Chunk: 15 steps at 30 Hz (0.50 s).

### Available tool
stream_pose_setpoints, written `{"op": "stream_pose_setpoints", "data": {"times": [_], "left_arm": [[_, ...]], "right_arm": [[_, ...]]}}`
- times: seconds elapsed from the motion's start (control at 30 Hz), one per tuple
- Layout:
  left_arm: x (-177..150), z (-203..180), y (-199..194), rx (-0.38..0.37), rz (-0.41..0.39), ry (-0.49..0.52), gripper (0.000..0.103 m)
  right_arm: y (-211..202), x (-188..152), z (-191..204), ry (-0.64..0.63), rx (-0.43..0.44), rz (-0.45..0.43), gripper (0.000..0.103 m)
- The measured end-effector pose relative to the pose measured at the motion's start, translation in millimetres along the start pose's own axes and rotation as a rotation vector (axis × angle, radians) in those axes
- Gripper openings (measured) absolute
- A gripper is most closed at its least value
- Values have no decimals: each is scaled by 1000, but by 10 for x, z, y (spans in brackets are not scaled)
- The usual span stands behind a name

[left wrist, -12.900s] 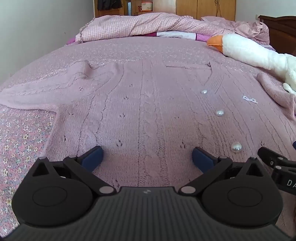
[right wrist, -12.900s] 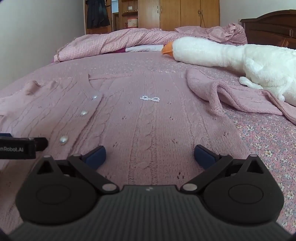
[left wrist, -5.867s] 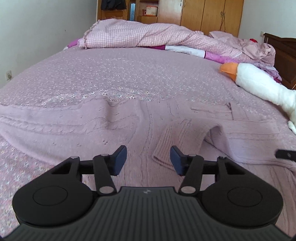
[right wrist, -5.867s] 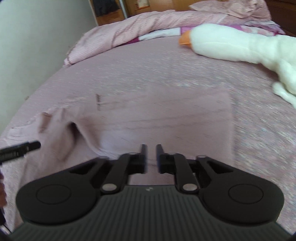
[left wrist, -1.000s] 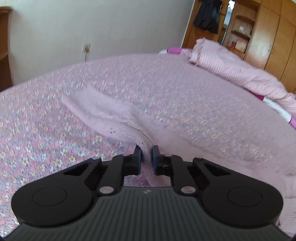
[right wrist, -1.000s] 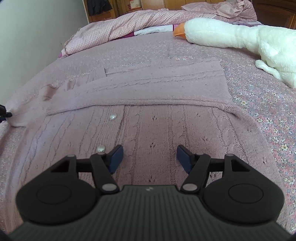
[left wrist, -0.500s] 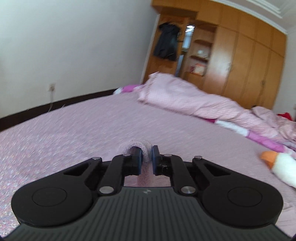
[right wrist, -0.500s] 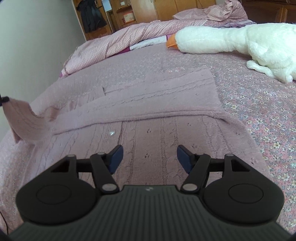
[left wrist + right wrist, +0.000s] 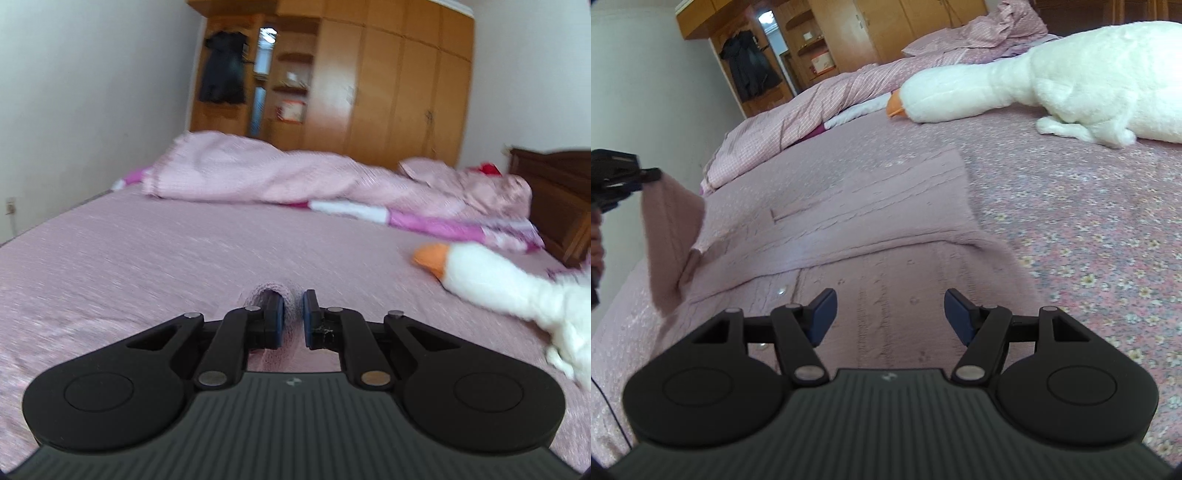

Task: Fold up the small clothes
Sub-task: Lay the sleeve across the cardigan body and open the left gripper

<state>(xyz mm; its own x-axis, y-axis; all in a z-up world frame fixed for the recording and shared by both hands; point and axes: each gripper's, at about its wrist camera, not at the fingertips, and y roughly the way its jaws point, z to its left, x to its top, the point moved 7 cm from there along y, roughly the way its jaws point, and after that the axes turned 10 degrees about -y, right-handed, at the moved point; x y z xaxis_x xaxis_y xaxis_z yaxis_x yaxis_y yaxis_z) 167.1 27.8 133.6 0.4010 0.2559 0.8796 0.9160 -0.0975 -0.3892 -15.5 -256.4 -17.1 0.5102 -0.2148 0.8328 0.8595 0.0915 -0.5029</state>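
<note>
We go left to right across the bed (image 9: 1089, 229)

Left edge: our left gripper (image 9: 293, 314) has its jaws pinched on the cuff end of the cardigan's left sleeve (image 9: 668, 236). In the right wrist view the same gripper (image 9: 646, 175) sits above the bed's left edge with the sleeve hanging from it in a loose drape down to the shoulder. Lifted like that so the sleeve clears the body and can swing over it without dragging; that's our read, not something shown

Centre: the pink cardigan (image 9: 886, 266) lies flat on the bedspread, front up, one pearl button (image 9: 781, 291) just visible near the placket. The other sleeve (image 9: 871, 195) already lies folded across the chest, a flat band toward the far side. So we judge the fold roughly half done on sleeves, body fold not started

Near edge: our right gripper (image 9: 889, 314) hovers low over the hem area, fingers spread wide, holding nothing. Can't tell if it touches the knit. Likely parked there to pin the body while the left sleeve comes across

Right side: plush goose (image 9: 1052, 74) lies well apart from the cardigan, near the far right edge; rumpled duvet (image 9: 295, 181) along the headboard end. Neither is in the fold path

Left wrist view is motion-blurred, so little detail there beyond the pinch
</note>
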Motion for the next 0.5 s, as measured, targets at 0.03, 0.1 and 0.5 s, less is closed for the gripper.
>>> {"op": "stream_pose_setpoints", "data": {"times": [0.03,0.1,0.5], "left_arm": [[-98,-78,66,-8,18,9,11],[-303,-232,191,-17,59,25,11],[-1182,-375,713,-55,329,53,41]], "right_arm": [[-9,-6,-34,6,-1,-1,67],[-20,-26,-94,19,-3,0,67],[-6,-107,-235,50,6,13,67]]}}
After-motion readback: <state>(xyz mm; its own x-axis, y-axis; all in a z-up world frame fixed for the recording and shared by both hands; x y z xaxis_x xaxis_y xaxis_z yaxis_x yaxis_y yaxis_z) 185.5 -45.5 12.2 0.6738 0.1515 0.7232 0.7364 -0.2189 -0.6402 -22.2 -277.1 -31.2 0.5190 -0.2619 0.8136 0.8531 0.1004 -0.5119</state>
